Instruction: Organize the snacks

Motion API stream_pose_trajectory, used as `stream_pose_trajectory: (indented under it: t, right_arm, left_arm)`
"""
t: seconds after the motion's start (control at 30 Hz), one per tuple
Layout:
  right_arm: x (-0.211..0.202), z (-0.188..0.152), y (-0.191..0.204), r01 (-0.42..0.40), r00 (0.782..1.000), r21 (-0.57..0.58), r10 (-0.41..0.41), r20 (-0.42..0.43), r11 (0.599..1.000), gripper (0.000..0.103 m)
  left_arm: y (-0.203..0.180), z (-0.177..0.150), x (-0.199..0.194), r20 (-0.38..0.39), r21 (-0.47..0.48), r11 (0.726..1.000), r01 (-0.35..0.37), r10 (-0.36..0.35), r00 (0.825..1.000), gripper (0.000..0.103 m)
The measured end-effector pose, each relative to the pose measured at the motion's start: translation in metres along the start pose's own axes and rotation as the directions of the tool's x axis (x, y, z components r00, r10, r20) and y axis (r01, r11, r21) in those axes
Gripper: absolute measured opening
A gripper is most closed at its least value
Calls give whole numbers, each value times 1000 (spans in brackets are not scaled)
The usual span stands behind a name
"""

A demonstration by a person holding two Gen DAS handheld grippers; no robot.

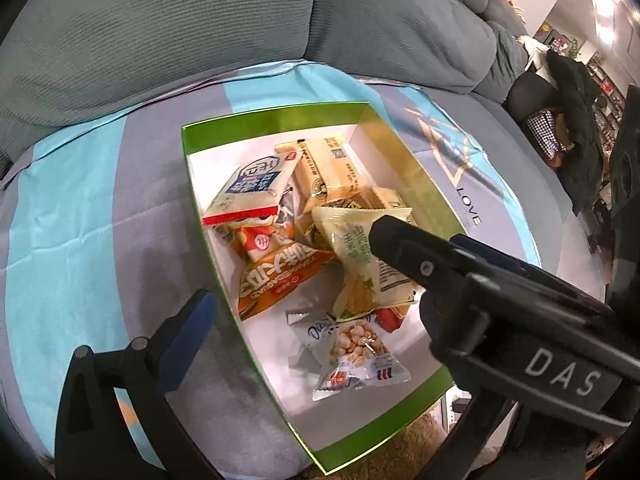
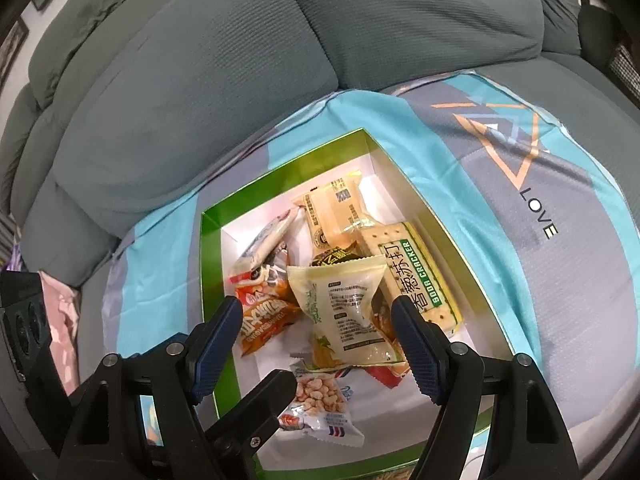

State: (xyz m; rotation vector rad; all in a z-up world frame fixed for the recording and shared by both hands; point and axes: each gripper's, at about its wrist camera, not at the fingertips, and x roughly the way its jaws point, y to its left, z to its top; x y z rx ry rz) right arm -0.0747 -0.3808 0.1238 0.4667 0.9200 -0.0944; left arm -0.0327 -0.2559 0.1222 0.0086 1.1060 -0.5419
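Observation:
A green box with a white inside sits on a blue-and-grey cloth and holds several snack packets. Among them are a peanut packet, an orange packet, a pale corn packet and soda crackers. My left gripper hangs open and wide over the box, nothing between its fingers. My right gripper is open above the corn packet, pads clear of it. In the left wrist view the right gripper's body crosses in front of the box.
Grey-green sofa cushions rise behind the box. The cloth carries a triangle print and the word LOVE. Pink fabric lies off the cloth's left edge. Dark clothing is piled at the far right.

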Motion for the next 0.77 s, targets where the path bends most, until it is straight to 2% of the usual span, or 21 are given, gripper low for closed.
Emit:
stream_pose_trajectory:
  t: [0.23, 0.77]
  right_arm:
    - [5, -1, -1, 30, 999, 4, -29, -18, 1000, 77]
    - [0, -2, -1, 59, 998, 4, -59, -1, 998, 77]
  left_arm:
    - [-1, -2, -2, 5, 8, 999, -36, 36, 999, 102]
    - [1, -3, -10, 19, 8, 999, -31, 31, 999, 102]
